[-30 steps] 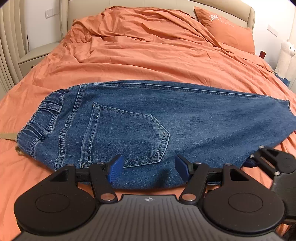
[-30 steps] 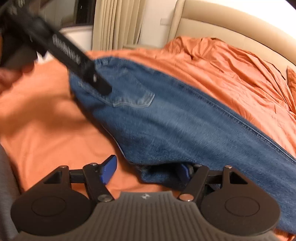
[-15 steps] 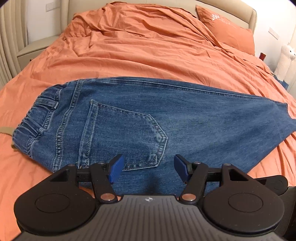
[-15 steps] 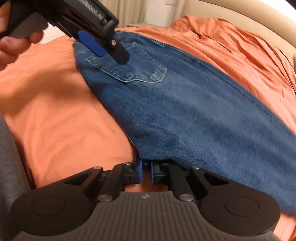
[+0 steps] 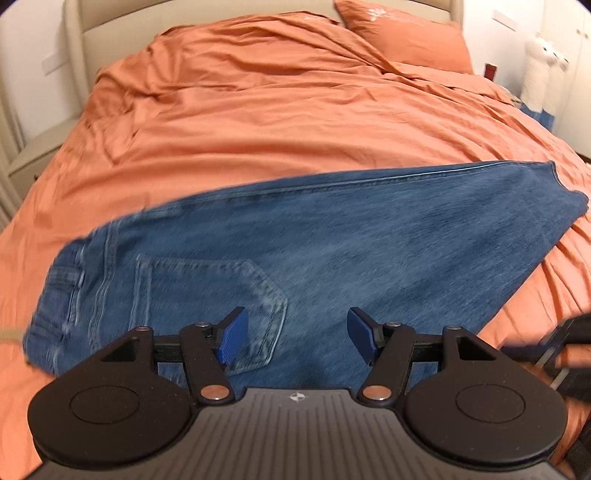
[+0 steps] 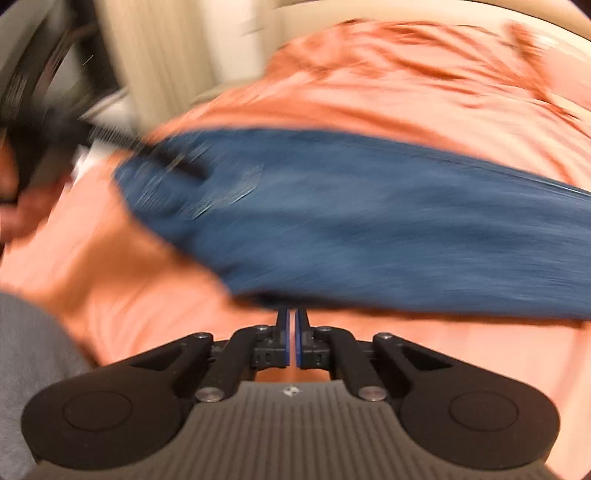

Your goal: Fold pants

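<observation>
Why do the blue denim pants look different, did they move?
Yes. The blue denim pants slid toward the near edge of the orange bedsheet, away from the orange pillow.

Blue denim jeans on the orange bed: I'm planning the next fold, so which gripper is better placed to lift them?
Right gripper: shut at the blue denim jeans' near edge; left gripper hangs open.

The left wrist view looks from low over the bed's (image 5: 280, 122) near edge, facing up its length toward the headboard (image 5: 122, 35) and pillow (image 5: 402, 37). The right wrist view, heavily blurred, sits close to that near edge, angled across toward the far left corner. Both share the jeans (image 5: 332, 236) (image 6: 369, 221) and orange bedding.
</observation>
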